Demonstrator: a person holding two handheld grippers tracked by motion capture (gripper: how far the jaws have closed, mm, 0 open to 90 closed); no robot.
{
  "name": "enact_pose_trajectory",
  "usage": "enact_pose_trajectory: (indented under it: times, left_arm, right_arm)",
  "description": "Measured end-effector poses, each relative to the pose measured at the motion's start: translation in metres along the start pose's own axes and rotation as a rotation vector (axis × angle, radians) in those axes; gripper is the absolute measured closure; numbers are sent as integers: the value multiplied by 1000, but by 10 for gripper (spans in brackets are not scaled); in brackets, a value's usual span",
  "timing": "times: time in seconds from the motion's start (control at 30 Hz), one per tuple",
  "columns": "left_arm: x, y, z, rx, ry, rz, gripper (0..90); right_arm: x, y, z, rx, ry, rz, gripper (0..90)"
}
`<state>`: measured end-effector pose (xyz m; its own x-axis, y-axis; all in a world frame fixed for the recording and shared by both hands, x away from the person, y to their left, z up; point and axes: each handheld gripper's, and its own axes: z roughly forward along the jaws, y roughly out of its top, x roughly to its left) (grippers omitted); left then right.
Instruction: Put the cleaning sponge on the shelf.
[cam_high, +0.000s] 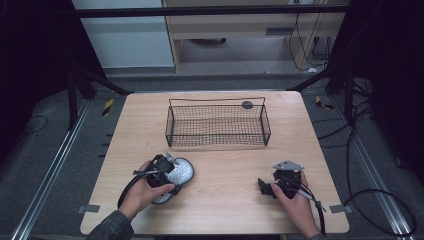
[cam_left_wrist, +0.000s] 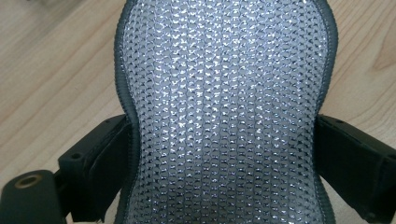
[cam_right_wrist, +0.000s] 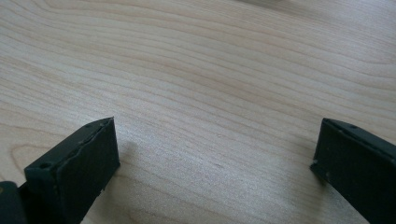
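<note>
With the left hand-held gripper (cam_left_wrist: 224, 154) we have the jaws against both edges of the silver insole (cam_left_wrist: 224, 107), which lies flat on the bench (cam_high: 225, 170). Lifting it and placing it, we guess into the wire basket (cam_high: 218, 125), is left. Our right hand-held gripper (cam_right_wrist: 215, 154) rests open and empty.

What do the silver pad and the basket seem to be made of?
Pad: seemingly knitted metallic mesh, shiny; small glinting loops and a dark stitched fabric rim show. What lies under the mesh cannot be told.
Basket: looks like thin black wire, matte; the open grid lets the table show through.
</note>
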<state>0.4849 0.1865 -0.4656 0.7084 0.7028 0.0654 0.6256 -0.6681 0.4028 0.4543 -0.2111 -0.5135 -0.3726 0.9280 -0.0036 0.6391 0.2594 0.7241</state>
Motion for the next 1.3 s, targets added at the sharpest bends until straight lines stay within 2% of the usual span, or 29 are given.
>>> enact_pose_trajectory:
  times: [0.2, 0.33, 0.4, 0.57, 1.03, 1.3]
  left_arm:
    - [0, 4, -7, -17, 7, 46, 81]
    - [0, 6, -10, -28, 12, 61, 82]
    - [0, 8, -14, -37, 23, 84, 82]
    - [1, 12, -20, -43, 30, 105, 83]
    - [6, 25, -35, -52, 57, 145, 84]
    - [5, 27, -37, -52, 64, 157, 85]
  right_arm:
    - [0, 0, 0, 0, 0, 1, 4]
    - [0, 0, 0, 0, 0, 1, 4]
    - [0, 0, 0, 0, 0, 0, 4]
    - [0, 0, 0, 0, 0, 1, 4]
    - [0, 0, 0, 0, 0, 0, 4]
    - [0, 0, 0, 0, 0, 1, 4]
